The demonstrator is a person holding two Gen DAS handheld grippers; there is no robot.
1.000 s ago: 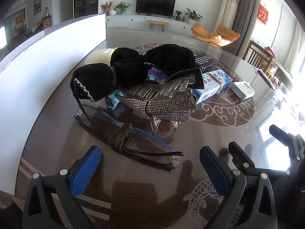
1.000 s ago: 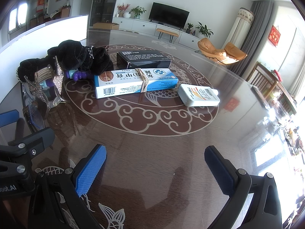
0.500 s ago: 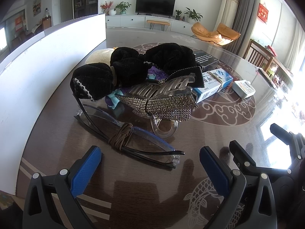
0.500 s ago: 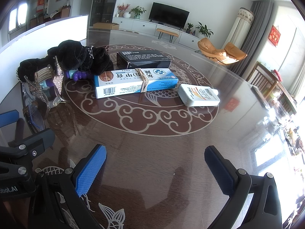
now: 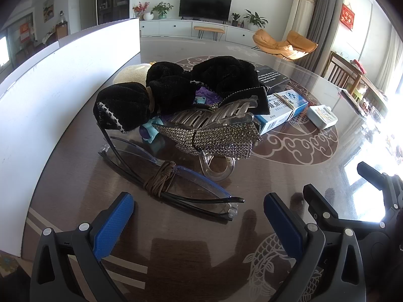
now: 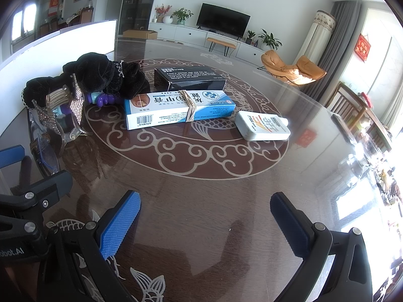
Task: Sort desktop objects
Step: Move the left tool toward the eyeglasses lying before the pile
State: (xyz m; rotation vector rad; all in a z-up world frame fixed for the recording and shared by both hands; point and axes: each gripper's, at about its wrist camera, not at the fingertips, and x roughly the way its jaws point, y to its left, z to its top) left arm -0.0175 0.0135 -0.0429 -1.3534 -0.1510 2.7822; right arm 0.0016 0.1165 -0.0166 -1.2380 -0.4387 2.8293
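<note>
Left gripper (image 5: 199, 216) spread wide, empty, low over the glass-topped table (image 5: 176, 256). Just ahead of its fingertips: folded glasses (image 5: 176, 188) bound with brown cord. Beyond them, a rhinestone hair claw (image 5: 214, 136), then black velvet scrunchies (image 5: 176, 88).

Right gripper (image 6: 205, 216) also spread, empty. Well ahead of it: blue-and-white medicine box (image 6: 180, 110), rubber-banded; black box (image 6: 190, 78) behind; white bottle (image 6: 262, 125) lying ahead-right.

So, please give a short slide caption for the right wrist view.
Open right tool hovers above the table, facing a blue box, black box and white bottle.
</note>
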